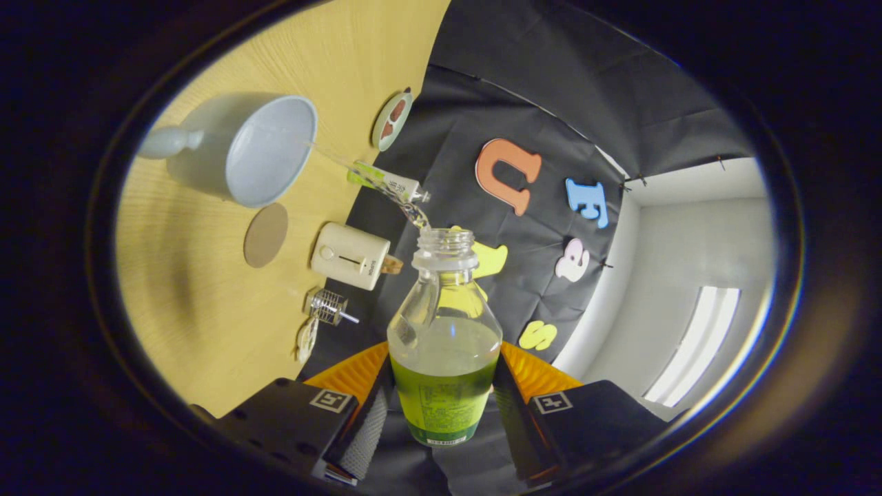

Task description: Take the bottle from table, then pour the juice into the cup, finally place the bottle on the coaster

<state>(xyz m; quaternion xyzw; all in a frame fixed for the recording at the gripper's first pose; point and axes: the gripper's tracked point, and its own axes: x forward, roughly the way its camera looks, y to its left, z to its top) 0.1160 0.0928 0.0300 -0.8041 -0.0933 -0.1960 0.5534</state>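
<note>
My gripper [441,406] is shut on a clear uncapped bottle [444,331] with a green label, its two black fingers [365,427] pressing on the lower body from both sides. The whole view is rolled, so the bottle is tipped toward the table. A thin stream of juice [375,182] leaves the bottle's mouth and runs to the rim of a pale blue cup [258,148] with a handle, which stands on the wooden table [200,303]. A round brown coaster [266,235] lies on the table just beside the cup.
On the table near the coaster stand a cream toaster-like box [350,255], a small metal wire piece [329,306] and a green-and-white tube [382,180]. A small round plate [391,121] lies at the table's far edge by the black cloth wall.
</note>
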